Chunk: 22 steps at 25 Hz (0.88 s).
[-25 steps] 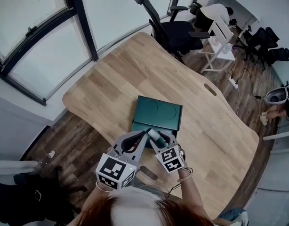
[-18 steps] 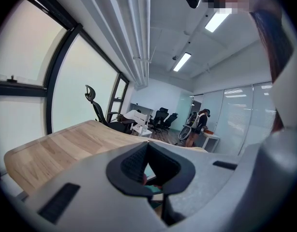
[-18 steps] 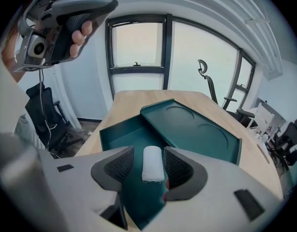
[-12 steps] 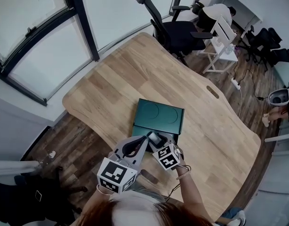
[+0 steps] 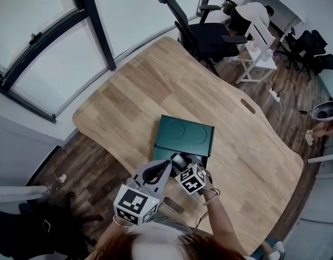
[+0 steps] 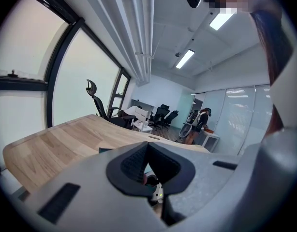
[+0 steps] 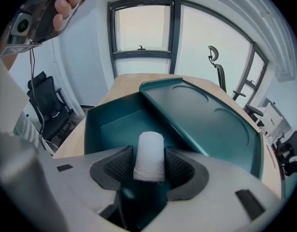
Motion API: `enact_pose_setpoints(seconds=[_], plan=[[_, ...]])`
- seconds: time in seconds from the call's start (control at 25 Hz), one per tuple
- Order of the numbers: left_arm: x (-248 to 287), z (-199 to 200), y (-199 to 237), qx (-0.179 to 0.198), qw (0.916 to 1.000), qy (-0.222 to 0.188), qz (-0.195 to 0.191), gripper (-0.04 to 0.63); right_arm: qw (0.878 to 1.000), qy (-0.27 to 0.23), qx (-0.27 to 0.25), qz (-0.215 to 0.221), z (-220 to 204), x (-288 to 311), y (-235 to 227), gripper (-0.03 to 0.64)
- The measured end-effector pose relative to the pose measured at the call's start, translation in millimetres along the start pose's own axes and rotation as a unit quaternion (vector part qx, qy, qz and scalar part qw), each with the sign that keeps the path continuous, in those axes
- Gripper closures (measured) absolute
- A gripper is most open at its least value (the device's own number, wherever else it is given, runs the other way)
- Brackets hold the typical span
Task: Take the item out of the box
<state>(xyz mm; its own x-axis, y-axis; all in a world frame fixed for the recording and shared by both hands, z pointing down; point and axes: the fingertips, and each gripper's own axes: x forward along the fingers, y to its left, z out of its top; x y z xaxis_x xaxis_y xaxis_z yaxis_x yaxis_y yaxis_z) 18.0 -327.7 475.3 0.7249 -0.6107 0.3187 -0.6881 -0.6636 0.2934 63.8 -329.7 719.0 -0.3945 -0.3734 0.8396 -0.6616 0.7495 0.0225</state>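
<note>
With the right gripper (image 7: pixel 149 167) dipped lower than a second ago, its jaws are opening round the roll (image 7: pixel 149 153), seemingly unpinched and still inside the box (image 7: pixel 97 124), so nothing is out; the left gripper (image 6: pixel 147 148) is closed, empty.

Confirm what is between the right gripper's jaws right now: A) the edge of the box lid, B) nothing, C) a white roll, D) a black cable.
C: in the right gripper view a white roll stands between the pads of the right gripper, whose jaws are opening, with the open teal box behind it.
</note>
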Motion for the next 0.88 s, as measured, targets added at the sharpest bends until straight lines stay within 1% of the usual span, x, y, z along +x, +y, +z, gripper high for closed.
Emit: enact_pose_setpoints(seconds=[0.16, 0.56, 0.88], plan=[[1, -2, 1, -0.002, 1.0, 0.003, 0.001, 0.588, 1.0, 0.009, 0.012, 0.009, -2, 4, 1, 0.399], [0, -1, -1, 0.001, 1.0, 0.0, -0.002, 0.588, 0.999, 0.02, 0.025, 0.007, -4, 4, -1, 0.417], [-7, 2, -6, 0.008, 0.9999, -0.007, -0.005, 0.588, 0.999, -0.002, 0.039, -0.008, -1, -10, 0, 0.419]])
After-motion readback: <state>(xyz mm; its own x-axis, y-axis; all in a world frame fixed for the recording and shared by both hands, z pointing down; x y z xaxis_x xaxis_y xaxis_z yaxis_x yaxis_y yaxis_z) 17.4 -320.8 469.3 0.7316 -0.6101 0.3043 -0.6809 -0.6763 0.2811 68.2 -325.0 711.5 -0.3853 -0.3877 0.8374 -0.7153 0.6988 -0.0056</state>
